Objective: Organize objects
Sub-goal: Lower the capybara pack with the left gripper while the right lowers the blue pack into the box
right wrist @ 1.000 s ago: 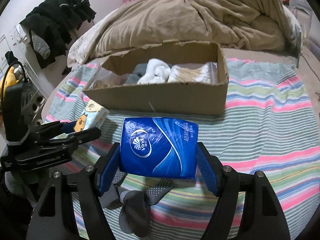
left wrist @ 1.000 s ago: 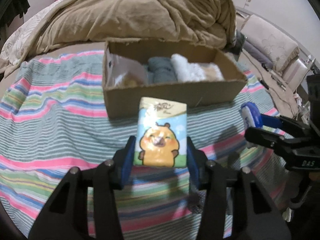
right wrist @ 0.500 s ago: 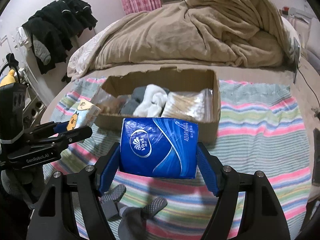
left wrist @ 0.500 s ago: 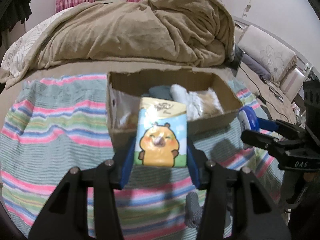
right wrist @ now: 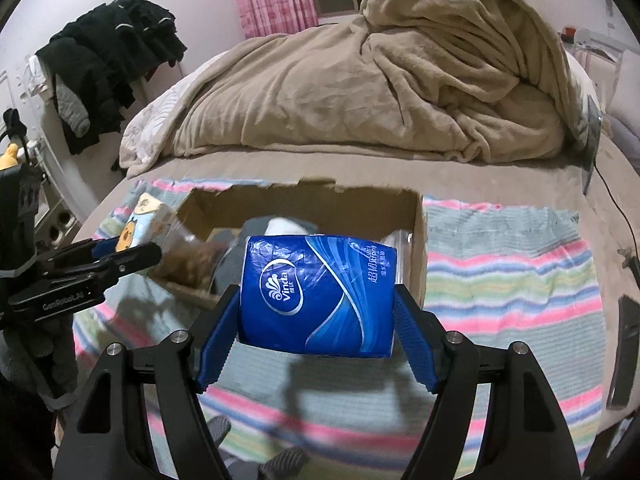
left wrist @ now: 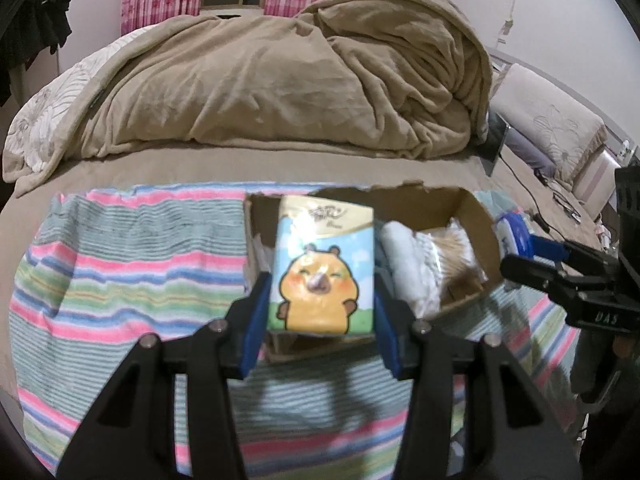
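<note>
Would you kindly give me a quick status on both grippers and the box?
Left gripper shut on bear tissue pack. Right gripper shut on blue pack. Both above box, already part full. Nothing blocking.

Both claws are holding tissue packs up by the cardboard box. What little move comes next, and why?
Probably lower the left gripper a little and release: its bear tissue pack already hangs over the cardboard box, at the left end beside the rolled cloths.
</note>
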The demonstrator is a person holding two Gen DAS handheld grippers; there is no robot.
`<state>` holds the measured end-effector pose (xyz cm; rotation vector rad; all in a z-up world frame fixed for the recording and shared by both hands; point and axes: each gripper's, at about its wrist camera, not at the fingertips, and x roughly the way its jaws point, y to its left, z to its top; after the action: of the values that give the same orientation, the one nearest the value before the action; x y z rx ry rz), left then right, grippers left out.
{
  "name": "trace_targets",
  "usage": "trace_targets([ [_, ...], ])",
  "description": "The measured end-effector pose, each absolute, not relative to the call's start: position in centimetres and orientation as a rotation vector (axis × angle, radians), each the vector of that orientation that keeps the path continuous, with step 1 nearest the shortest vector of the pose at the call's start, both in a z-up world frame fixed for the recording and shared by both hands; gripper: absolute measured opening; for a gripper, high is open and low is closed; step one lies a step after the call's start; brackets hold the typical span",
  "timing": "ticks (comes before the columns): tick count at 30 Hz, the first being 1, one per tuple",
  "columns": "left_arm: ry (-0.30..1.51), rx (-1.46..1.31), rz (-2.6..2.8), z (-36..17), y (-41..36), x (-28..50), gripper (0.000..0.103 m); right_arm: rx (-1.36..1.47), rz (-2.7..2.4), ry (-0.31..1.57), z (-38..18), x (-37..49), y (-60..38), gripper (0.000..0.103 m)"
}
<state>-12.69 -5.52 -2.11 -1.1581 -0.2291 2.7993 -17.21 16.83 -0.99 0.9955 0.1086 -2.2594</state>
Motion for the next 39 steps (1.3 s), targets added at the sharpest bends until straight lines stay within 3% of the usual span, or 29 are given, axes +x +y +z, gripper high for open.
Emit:
trace_targets([
  [19, -0.249, -1.223, 2.803, -3.0, -6.0, -16.8, 0.05, 1.035, -2.26, 0.139, -3.0, -22.9, 14.3, 0.076],
  [31, -0.287, -1.208, 2.85, -2.6, -6.8, -16.3, 0.067, 1.032, -2.269, 0.141, -3.6, -23.9, 13.9, 0.078],
  [39, -0.323, -1.187, 2.863, -1.9, -7.3, -14.6, 0.07, 0.979, -2.3, 0.153, -2.2, -23.3, 14.1, 0.091],
])
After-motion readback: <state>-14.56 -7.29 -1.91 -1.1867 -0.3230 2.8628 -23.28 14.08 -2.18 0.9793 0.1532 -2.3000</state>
